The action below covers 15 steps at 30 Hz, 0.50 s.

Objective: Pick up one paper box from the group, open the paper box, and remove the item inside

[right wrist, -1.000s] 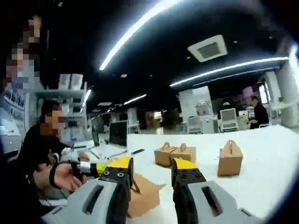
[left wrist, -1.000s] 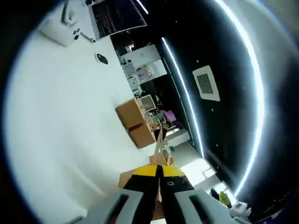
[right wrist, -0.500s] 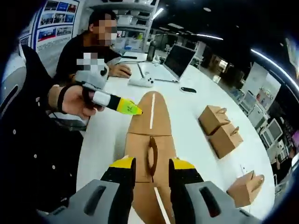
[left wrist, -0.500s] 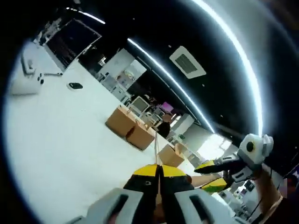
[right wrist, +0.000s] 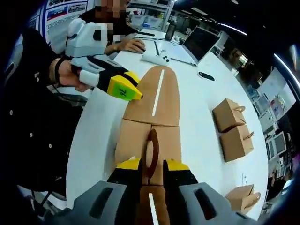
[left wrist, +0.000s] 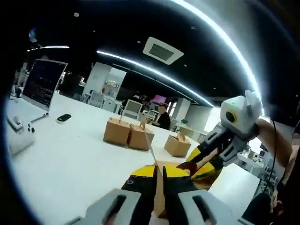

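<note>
White table [right wrist: 101, 126]: both grippers, left gripper [left wrist: 159, 174] & right gripper [right wrist: 152, 165], pinch flattened paper box [right wrist: 150, 117]; contents unseen.

- Long ceiling light strips [left wrist: 154, 72] glare white against a dark ceiling; strong fisheye bowing at the edges.
- White table [right wrist: 197, 112] evenly bright, shadows faint.
- Background soft and low in detail; near jaws slightly blurred in both views.

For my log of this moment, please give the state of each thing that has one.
held paper box: lifted, top flaps closed
left gripper: fingers shut on the box's far end
right gripper: fingers shut on the box's handle
paper boxes on the table: closed, upright
laptop: open
</note>
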{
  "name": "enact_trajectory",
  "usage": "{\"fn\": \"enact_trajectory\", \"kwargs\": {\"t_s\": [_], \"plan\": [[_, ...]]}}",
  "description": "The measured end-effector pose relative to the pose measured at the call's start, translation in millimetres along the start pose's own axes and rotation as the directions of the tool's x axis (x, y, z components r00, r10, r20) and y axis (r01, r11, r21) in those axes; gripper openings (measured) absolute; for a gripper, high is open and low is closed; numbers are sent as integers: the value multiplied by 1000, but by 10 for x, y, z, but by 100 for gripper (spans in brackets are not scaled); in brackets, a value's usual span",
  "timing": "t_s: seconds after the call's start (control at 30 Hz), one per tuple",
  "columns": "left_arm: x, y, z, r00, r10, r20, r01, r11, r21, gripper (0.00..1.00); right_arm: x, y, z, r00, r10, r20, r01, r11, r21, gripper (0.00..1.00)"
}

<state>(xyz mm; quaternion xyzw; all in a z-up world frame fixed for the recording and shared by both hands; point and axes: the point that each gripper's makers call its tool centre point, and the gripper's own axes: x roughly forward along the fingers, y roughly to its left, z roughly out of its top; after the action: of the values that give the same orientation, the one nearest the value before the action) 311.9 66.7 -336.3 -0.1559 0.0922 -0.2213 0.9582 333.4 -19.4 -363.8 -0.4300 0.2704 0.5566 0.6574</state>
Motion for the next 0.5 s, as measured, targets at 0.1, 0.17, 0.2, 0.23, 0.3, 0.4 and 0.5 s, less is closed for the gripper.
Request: {"fn": "enact_trajectory", "kwargs": {"t_s": [0.1, 0.17, 0.2, 0.23, 0.3, 0.4, 0.5], "plan": [[-19, -16, 6, 1000, -4, -12, 4, 1000, 20, 4, 1, -5, 33, 1000, 0, -4, 0, 1000, -8, 7], [-24, -13, 22, 1000, 1, -11, -1, 999, 38, 4, 4, 44, 73, 1000, 20, 6, -20, 1000, -5, 3], [-27, -11, 33, 1000, 4, -9, -4, 999, 48, 4, 10, 54, 76, 1000, 25, 0, -25, 1000, -9, 3], [-29, -10, 33, 1000, 8, -16, -7, 998, 57, 3, 8, 62, 72, 1000, 28, -4, -28, 1000, -13, 3], [-31, -8, 48, 1000, 17, -20, -16, 996, 84, 3, -11, 65, 92, 999, 35, -1, -35, 999, -24, 3], [-28, 0, 70, 999, 30, -22, -27, 992, 123, 3, -70, 69, 143, 999, 51, 16, -51, 999, -10, 3], [-22, 20, 76, 999, 32, -26, -29, 991, 133, 3, -127, 69, 171, 998, 54, 26, -54, 999, -6, 3]]}}
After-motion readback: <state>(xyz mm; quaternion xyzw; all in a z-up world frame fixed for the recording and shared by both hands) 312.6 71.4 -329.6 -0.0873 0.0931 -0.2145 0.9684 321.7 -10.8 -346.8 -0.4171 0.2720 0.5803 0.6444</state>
